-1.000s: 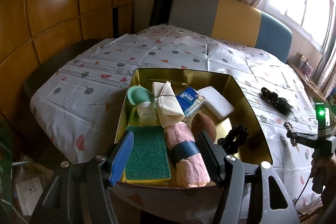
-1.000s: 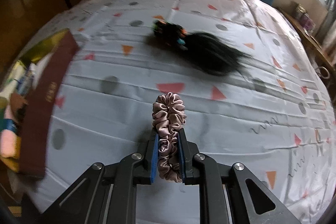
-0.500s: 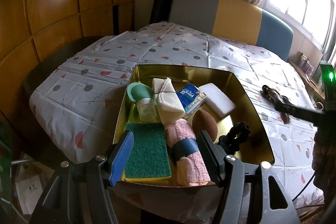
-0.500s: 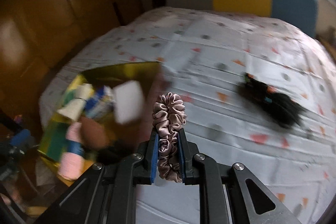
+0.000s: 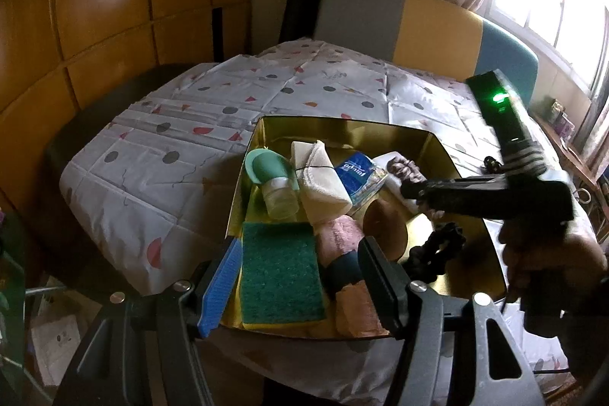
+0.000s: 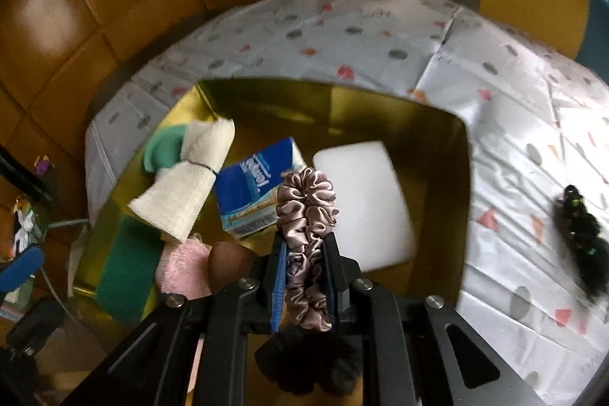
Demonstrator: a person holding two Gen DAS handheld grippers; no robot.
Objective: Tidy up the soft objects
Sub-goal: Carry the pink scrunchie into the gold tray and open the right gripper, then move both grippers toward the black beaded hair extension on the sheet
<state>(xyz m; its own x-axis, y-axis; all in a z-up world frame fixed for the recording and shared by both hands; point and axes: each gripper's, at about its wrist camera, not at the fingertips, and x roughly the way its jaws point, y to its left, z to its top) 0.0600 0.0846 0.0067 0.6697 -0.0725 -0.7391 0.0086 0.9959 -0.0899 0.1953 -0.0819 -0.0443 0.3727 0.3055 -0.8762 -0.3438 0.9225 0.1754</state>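
As my right gripper [image 6: 304, 276], jaws easing apart around the mauve scrunchie [image 6: 306, 215], hangs over the gold tray [image 6: 462, 185], the white sponge [image 6: 365, 208] lies directly below, left gripper [image 5: 300, 276] wide and empty.

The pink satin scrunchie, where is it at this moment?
In the right wrist view, the pink satin scrunchie sits between the opening jaws of the right gripper, above the gold metal tray, near the white sponge block.
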